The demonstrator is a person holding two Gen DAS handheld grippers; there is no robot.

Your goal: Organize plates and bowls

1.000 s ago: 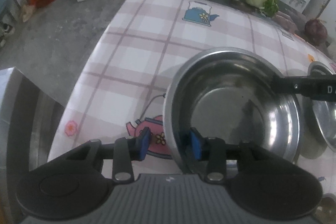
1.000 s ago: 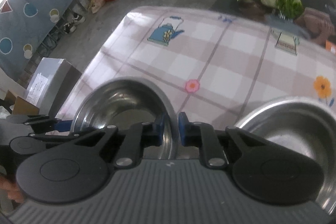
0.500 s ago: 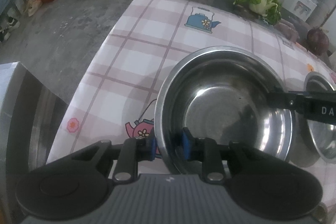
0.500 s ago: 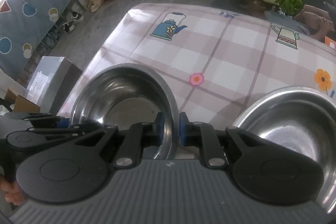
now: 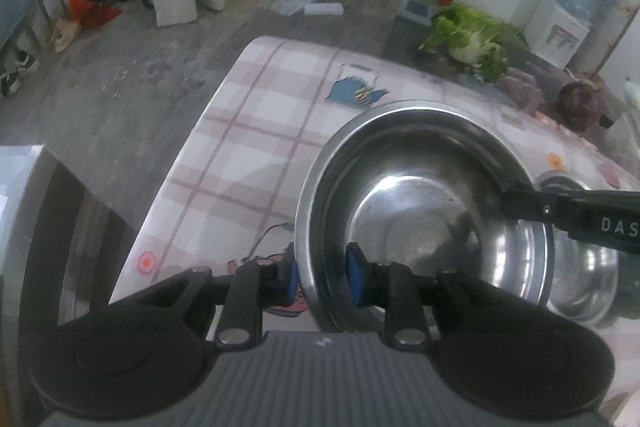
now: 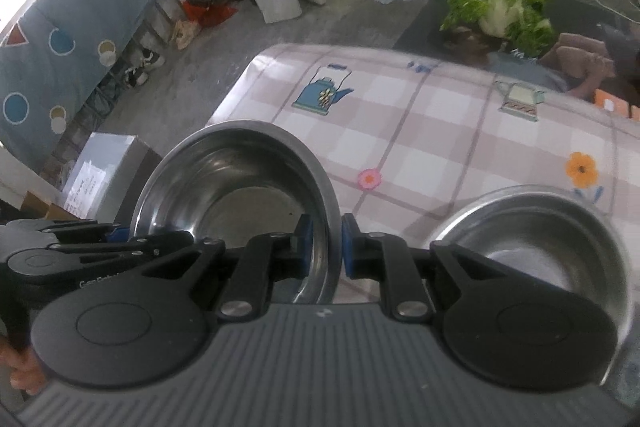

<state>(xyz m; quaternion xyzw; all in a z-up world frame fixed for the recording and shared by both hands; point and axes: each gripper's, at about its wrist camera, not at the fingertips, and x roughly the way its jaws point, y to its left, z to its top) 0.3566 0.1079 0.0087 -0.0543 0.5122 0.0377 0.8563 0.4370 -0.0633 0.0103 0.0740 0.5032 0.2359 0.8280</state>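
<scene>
A steel bowl (image 5: 424,211) is held off the checked tablecloth (image 5: 256,131) by both grippers. My left gripper (image 5: 322,277) is shut on its near rim. My right gripper (image 6: 324,247) is shut on the opposite rim of the same bowl (image 6: 236,187); its black body also shows at the right of the left wrist view (image 5: 576,211). A second steel bowl (image 6: 532,239) rests on the table to the right, partly hidden behind the right gripper; it also shows in the left wrist view (image 5: 580,267).
A grey box (image 5: 24,227) stands on the floor left of the table. A cabbage (image 6: 500,3) lies on a dark table beyond. A water dispenser (image 5: 568,11) stands at the back right. The table edge (image 5: 200,123) drops to bare concrete floor.
My left gripper closed onto the bowl's rim. Both grippers then raised the bowl off the table, and it now tilts and sits higher in both views.
</scene>
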